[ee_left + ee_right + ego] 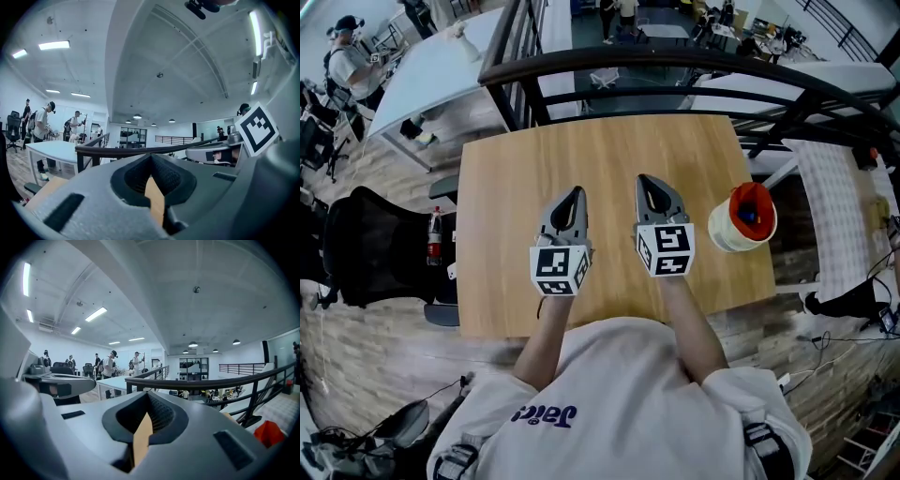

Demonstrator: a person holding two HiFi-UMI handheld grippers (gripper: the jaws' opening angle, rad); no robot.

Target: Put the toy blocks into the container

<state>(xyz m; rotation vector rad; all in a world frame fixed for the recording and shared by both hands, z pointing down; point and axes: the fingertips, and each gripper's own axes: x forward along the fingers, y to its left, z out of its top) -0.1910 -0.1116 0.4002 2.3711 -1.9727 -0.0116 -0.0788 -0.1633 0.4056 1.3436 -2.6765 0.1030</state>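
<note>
Shut and empty: left tool (574, 193) and right tool (645, 181), side by side over the table (581, 150). Blue toy block (747, 216) inside the container (724, 232), at the table's right edge. Risk: clipping the container with the right tool and tipping it off.

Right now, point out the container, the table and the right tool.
container (725, 234): head view, its white outer wall.
table (581, 150): head view, bare wood near its far edge.
right tool (643, 178): head view, where its closed fingertips meet.
</note>
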